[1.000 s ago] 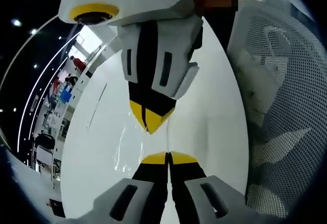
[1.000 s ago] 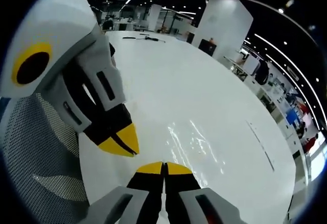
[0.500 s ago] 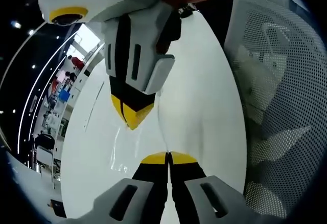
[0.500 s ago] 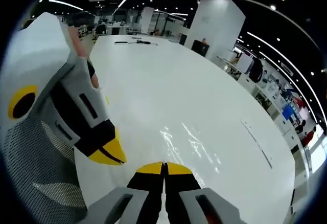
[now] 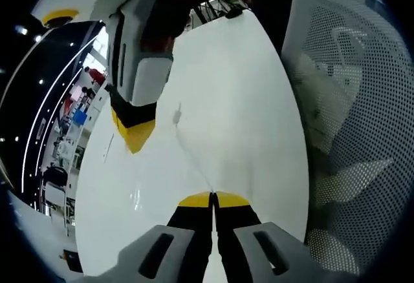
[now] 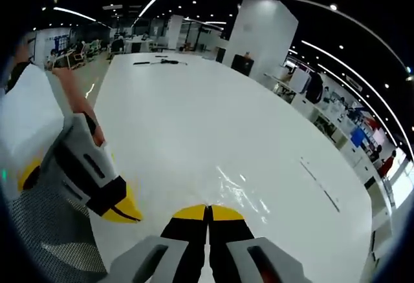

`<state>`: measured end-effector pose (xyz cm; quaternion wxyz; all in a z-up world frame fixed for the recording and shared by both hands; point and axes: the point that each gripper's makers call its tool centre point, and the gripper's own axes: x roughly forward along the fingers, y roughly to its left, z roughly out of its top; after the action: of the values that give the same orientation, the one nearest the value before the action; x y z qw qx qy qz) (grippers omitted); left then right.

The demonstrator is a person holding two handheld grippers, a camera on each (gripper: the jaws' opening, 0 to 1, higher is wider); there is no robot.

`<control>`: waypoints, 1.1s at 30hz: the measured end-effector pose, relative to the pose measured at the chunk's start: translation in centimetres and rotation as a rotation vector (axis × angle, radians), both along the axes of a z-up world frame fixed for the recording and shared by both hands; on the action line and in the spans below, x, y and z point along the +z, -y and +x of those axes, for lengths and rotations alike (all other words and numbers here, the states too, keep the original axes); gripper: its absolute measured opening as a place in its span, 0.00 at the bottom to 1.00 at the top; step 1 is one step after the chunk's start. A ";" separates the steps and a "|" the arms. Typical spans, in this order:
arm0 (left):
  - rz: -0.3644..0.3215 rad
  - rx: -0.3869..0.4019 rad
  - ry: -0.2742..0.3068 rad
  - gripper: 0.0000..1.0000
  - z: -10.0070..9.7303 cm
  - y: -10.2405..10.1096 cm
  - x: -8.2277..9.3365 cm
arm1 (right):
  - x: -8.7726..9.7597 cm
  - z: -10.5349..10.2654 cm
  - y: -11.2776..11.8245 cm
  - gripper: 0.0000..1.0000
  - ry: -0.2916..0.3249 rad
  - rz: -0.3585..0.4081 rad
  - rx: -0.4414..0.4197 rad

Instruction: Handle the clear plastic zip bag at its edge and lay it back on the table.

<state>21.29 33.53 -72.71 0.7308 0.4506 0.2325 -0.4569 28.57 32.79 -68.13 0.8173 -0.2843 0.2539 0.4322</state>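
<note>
While both grippers' fingers pinch its edge, the zip bag (image 6: 242,196) looks empty.

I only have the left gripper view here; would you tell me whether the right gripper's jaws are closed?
Observer: Yes. In the right gripper view, the right gripper has its jaws pressed together.
Operator: Thank you. Where is the bag from there?
Observer: The bag shows as shiny wrinkles on the table just past those tips. I cannot tell whether they pinch it.
Operator: And my left gripper?
Observer: The left gripper sits low on the left of that view, beside the right one's tips but apart from them.
</note>
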 end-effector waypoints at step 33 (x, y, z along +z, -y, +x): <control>-0.002 0.031 -0.010 0.00 0.5 -0.6 -0.6 | 2.6 1.2 -0.7 0.00 0.056 0.028 -0.025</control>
<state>21.77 34.16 -73.30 0.7372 0.4438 0.2425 -0.4480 29.82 33.52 -65.55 0.8334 -0.2813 0.2284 0.4173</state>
